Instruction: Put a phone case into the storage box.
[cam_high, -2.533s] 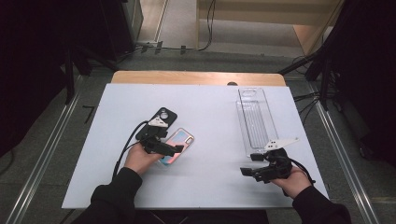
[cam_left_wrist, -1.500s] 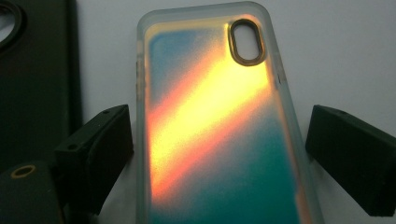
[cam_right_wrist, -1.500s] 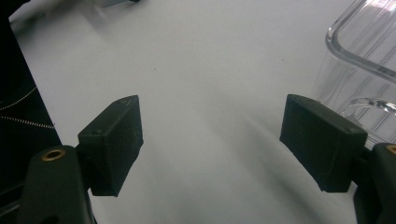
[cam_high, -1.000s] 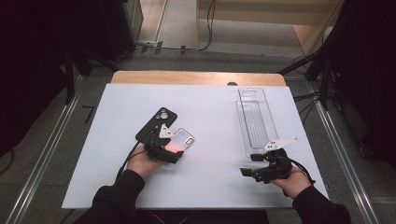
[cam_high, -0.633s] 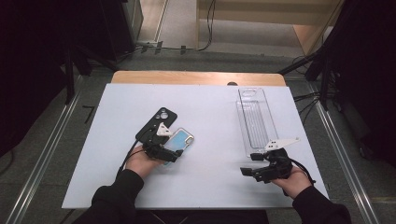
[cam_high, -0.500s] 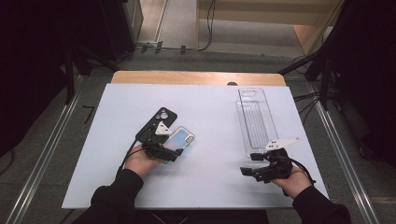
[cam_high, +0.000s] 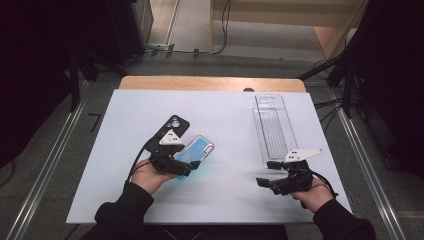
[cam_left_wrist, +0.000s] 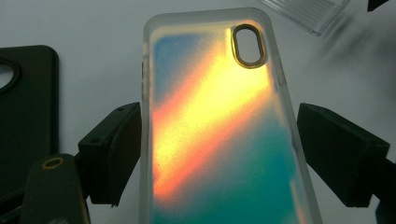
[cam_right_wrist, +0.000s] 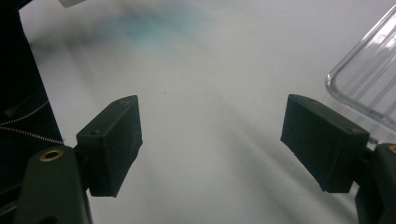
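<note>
Your left gripper (cam_high: 186, 167) has its jaws spread wide on either side of the colourful phone case (cam_left_wrist: 219, 126), which lies on the white table (cam_high: 225, 125) beside the black case (cam_high: 171, 126); whether the left jaw touches its edge is unclear. Your right gripper (cam_high: 265, 181) rests wide open and empty near the clear tray (cam_high: 274, 127).

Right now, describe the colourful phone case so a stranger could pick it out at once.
Start at the white table and look left of its middle, away from the clear tray on the right. Two cases lie there; it is the right one, between the left tongs. Its neighbour is plain black, while this one is translucent with an orange-to-teal glow.
</note>
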